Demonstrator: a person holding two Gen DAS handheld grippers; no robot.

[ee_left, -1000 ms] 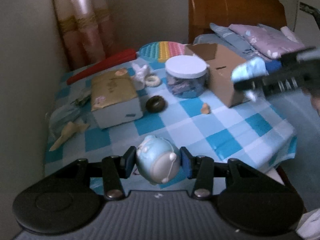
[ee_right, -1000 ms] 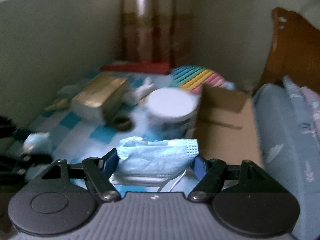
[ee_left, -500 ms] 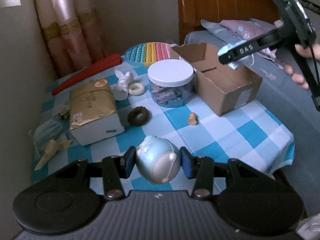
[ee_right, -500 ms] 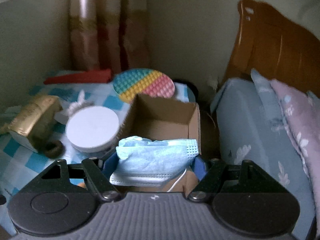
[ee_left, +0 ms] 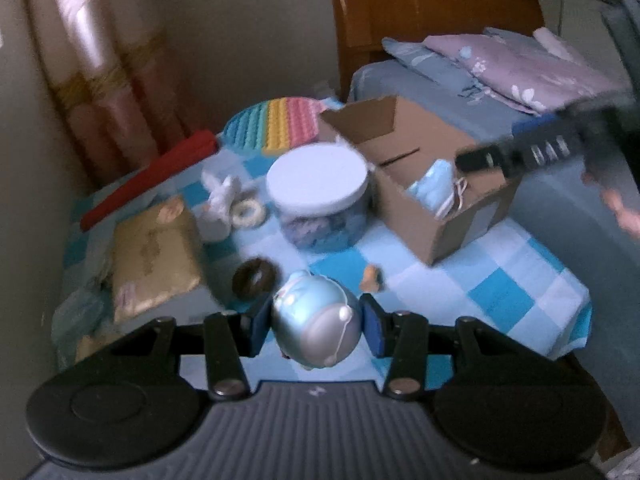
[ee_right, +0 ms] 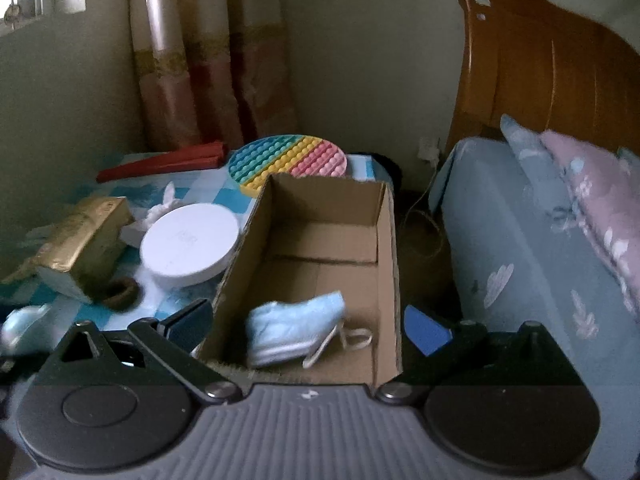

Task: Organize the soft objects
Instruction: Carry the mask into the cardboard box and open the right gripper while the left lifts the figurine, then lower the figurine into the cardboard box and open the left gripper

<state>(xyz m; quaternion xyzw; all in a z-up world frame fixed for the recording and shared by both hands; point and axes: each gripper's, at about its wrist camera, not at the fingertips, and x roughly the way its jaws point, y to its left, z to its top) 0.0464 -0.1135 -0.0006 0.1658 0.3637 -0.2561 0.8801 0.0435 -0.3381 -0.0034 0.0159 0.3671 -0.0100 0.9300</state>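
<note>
Release is done on your right side: the right gripper (ee_right: 308, 326) has just been opening, and its jaws now stand spread wide on either side of the cardboard box (ee_right: 390, 248), with nothing between them. Half a second ago those jaws were clamped on the face mask (ee_right: 294, 330); now it lies loose on the box floor, at the near end, its ear loops trailing beside it. That reads as one soft item sorted, and your right hand is free for the next pick.

Your left gripper (ee_left: 314, 326) is clenched on the blue toy (ee_left: 314, 328), held above the checked tablecloth (ee_left: 516, 276), short of the box. From here it looks like the next thing to go in.

The mask looks crumpled and folded over on itself, pale blue with a whiter edge. It takes up only the front part of the box; the back is bare cardboard, so you should have room to drop the toy behind or beside it.
</note>
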